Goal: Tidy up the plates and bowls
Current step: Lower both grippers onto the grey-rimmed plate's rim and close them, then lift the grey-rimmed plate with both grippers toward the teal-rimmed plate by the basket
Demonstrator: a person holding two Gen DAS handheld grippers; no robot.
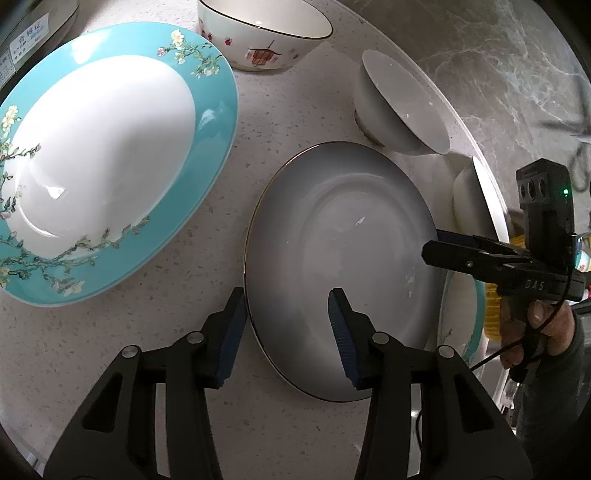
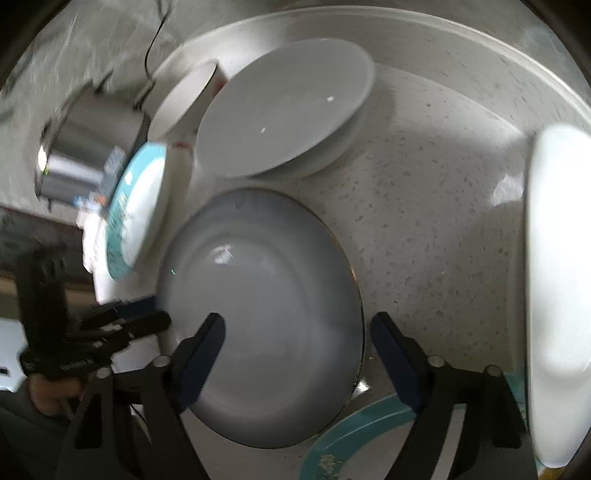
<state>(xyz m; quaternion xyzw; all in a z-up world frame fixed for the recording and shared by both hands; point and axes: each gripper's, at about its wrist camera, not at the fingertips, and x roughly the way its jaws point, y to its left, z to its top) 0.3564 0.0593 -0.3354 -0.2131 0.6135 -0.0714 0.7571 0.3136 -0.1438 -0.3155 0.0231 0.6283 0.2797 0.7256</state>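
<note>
A grey gold-rimmed plate [image 1: 343, 266] lies on the speckled counter [image 1: 147, 369], its far edge resting on a smaller teal-rimmed plate [image 1: 461, 321]. My left gripper [image 1: 286, 332] is open, its fingers straddling the grey plate's near-left rim. My right gripper [image 1: 430, 245] reaches the plate's right edge in the left wrist view. In the right wrist view the right gripper [image 2: 295, 350] is open around the grey plate [image 2: 258, 314]. A large teal floral plate [image 1: 110, 166] lies at left.
A patterned bowl [image 1: 266, 33] stands at the back. A white bowl [image 1: 399, 107] lies tilted on its side near the counter's curved edge [image 1: 424, 74]. Another white dish [image 1: 476, 195] stands behind the grey plate. A metal pot [image 2: 88, 140] stands at left in the right wrist view.
</note>
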